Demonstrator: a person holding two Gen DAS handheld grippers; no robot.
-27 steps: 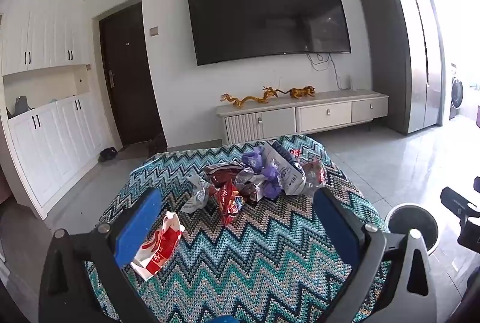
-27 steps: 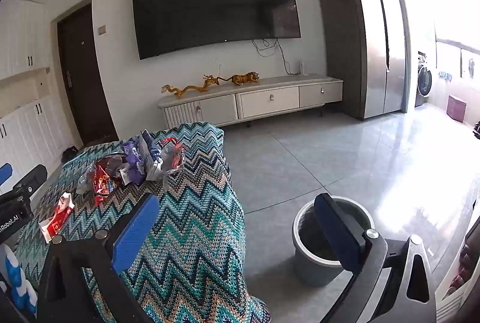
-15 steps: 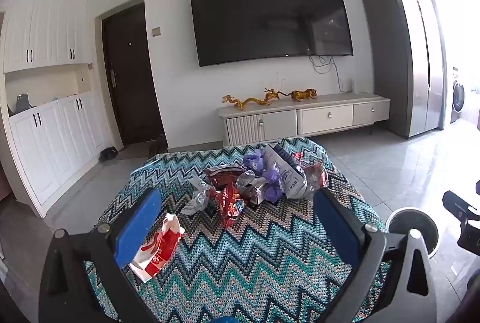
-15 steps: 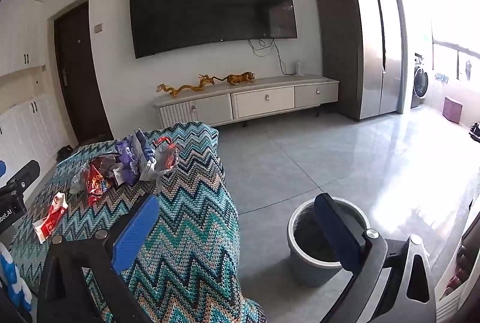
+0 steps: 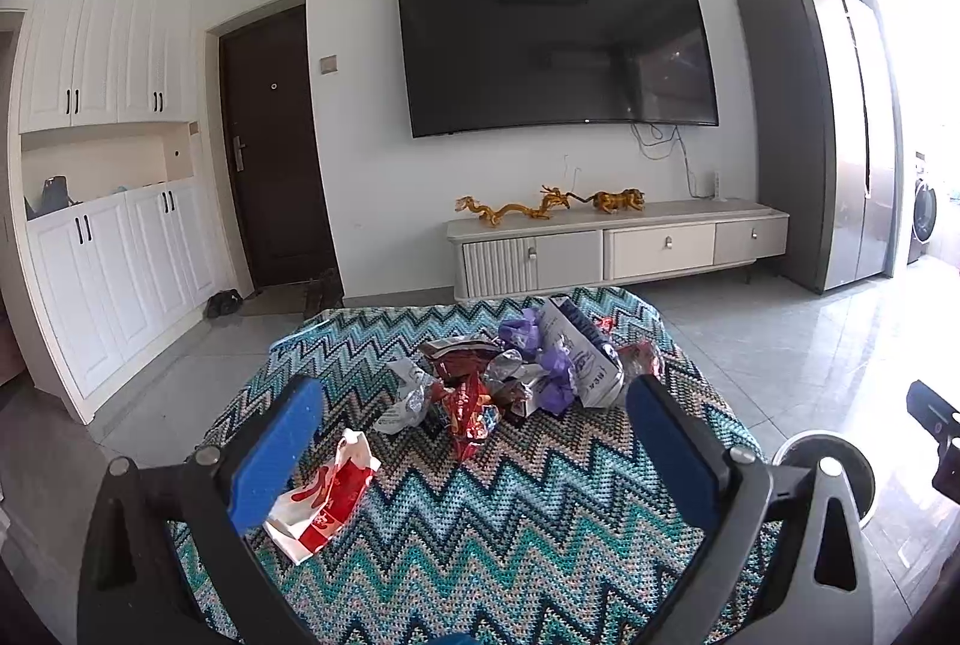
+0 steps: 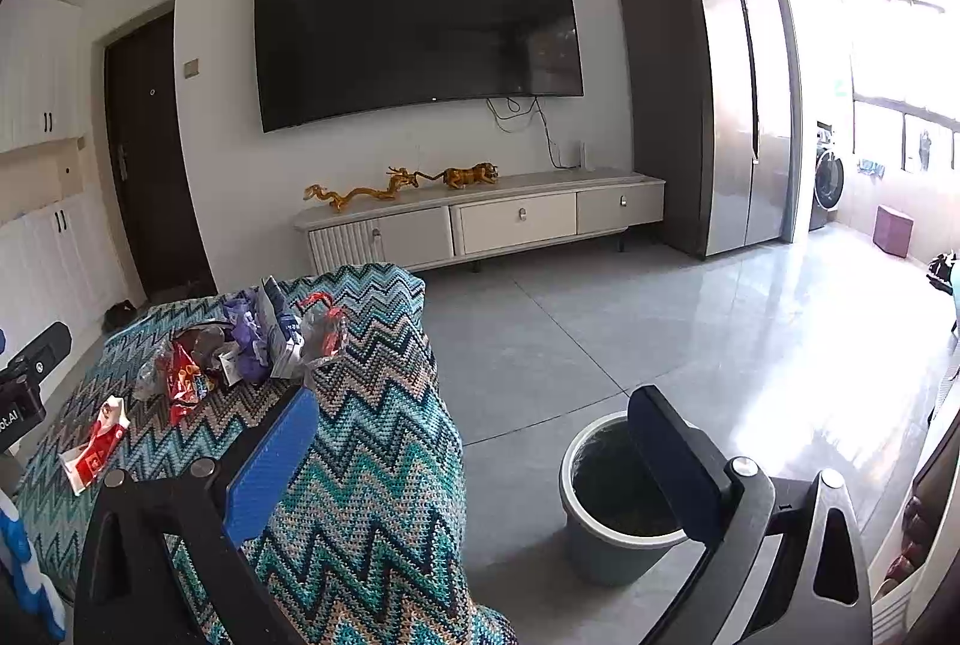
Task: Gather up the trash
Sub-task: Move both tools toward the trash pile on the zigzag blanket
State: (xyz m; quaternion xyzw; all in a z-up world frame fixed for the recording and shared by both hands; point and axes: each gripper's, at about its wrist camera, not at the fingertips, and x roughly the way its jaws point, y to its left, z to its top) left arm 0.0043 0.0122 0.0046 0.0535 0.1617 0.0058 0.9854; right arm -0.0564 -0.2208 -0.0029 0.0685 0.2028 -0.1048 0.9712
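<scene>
A pile of crumpled wrappers (image 5: 510, 375) lies on a table under a zigzag teal cloth (image 5: 510, 525); the pile also shows in the right wrist view (image 6: 252, 345). A red-and-white wrapper (image 5: 324, 495) lies apart, near my left finger; it also shows in the right wrist view (image 6: 96, 447). My left gripper (image 5: 474, 441) is open and empty, above the cloth, short of the pile. My right gripper (image 6: 474, 447) is open and empty, over the table's right edge. A grey bin (image 6: 624, 501) stands on the floor behind its right finger; the bin's rim shows in the left wrist view (image 5: 840, 465).
A TV cabinet (image 5: 618, 243) with gold figurines stands against the far wall under a large TV (image 5: 552, 45). White cupboards (image 5: 102, 255) and a dark door (image 5: 270, 153) are at left, a tall fridge (image 6: 720, 105) at right. Grey tiled floor (image 6: 690, 321) surrounds the table.
Both views have shifted slightly: the pile sits a little nearer the middle in the left wrist view, and the bin has drifted left in the right wrist view. Both grippers stay open.
</scene>
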